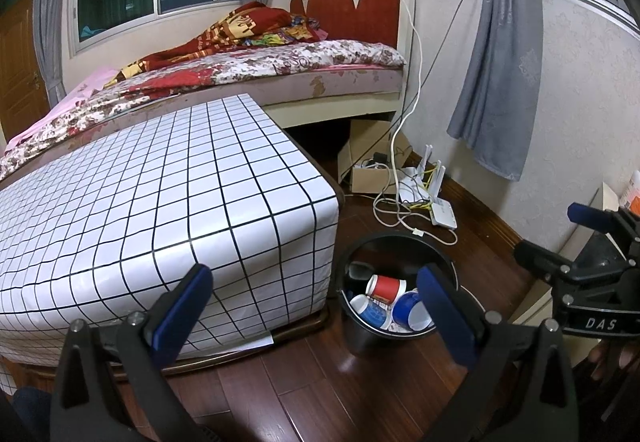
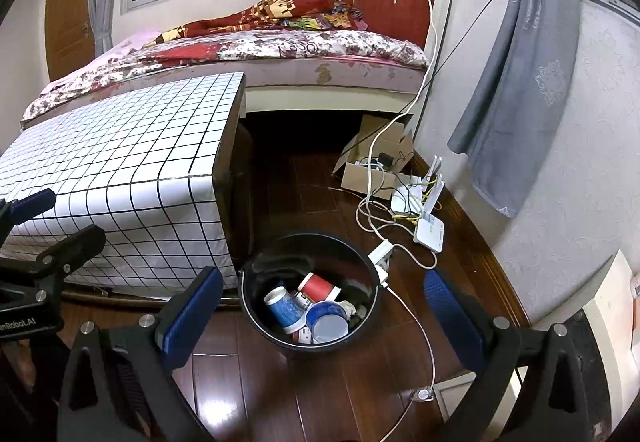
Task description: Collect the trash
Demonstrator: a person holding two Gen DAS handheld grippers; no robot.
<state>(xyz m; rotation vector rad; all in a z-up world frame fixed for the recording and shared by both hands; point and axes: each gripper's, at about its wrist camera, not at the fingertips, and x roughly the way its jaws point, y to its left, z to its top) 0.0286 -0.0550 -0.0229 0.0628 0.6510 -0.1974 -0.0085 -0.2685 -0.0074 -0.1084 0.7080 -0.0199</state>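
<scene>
Blue pads: both tongs carry them, and both stand spread apart with nothing between.
Left tongs (image 1: 316, 306): empty, held above the floor, aimed at the bench corner and the bin.
Right tongs (image 2: 324, 306): empty too, hanging almost straight over the bin, which sits between its pads in that view.
Floor (image 2: 320, 394): dark glossy wood; no loose trash shows on the part in view.
Bin (image 2: 256, 318): black, round, upright on the floor just beside the bench's near corner.
Trash: already inside the bin. A red cup (image 2: 318, 288), a blue cup (image 2: 282, 308) lying on its side and a second blue cup (image 2: 329, 320) mouth-up, with smaller scraps under them that I cannot make out.
Bench (image 1: 160, 201): covered in a white cloth with a black grid; its top looks bare in both views.
Cables and router (image 2: 430, 232): a white tangle on the floor beyond the bin, next to an open cardboard box (image 2: 370, 171); household gear, not trash, by my reading.
Bed (image 1: 280, 61): farthest back, with floral sheets and a rumpled red blanket.
Progress: judged late or finished. The cups are binned, the bench is cleared and nothing is held. What may be left is a last check for strays out of view.
</scene>
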